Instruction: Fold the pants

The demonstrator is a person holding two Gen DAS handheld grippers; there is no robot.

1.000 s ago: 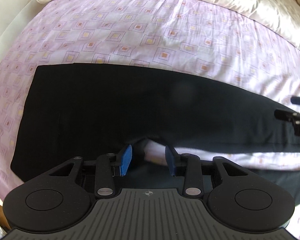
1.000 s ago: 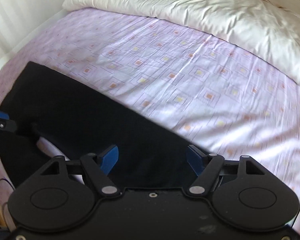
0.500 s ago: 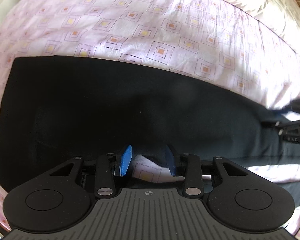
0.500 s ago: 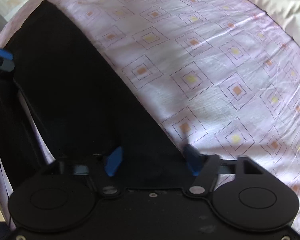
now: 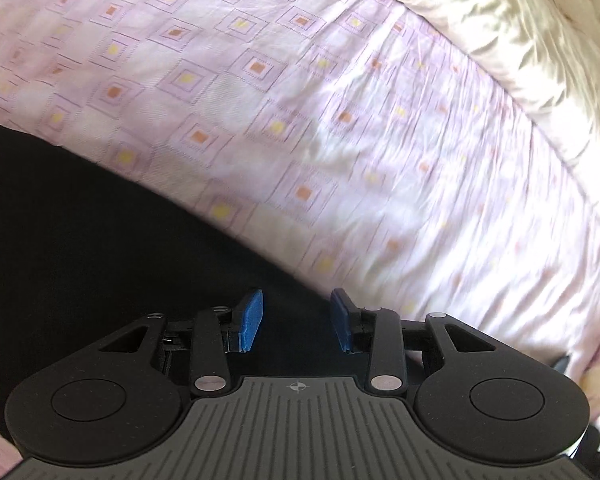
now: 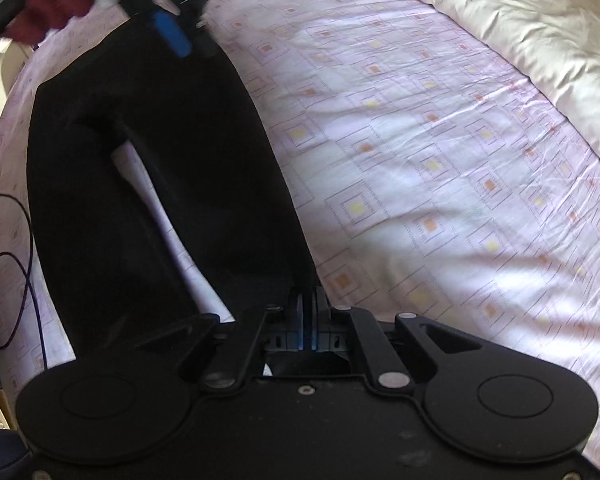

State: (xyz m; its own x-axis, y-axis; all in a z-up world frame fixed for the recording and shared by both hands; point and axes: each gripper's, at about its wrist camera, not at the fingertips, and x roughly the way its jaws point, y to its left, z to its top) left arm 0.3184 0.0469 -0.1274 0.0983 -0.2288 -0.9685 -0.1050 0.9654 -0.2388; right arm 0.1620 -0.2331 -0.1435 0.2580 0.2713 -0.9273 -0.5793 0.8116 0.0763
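- A bed (image 6: pixel 440 168) in a pink, square-patterned sheet fills both views, a cream duvet (image 6: pixel 500 12) bunched at upper right.
- Lowest in frame, the right claw (image 6: pixel 308 312) is pressed together, pinching a leg edge of the black pants (image 6: pixel 172 152).
- The left claw (image 5: pixel 296 316) is spread above the pants (image 5: pixel 100 248), gripping nothing.
- The soft, light, limp cloth is judged best taken at hems and waistband.

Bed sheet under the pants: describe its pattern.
The pale pink bed sheet carries nested dotted squares with orange or yellow centres; the right wrist view shows it best.
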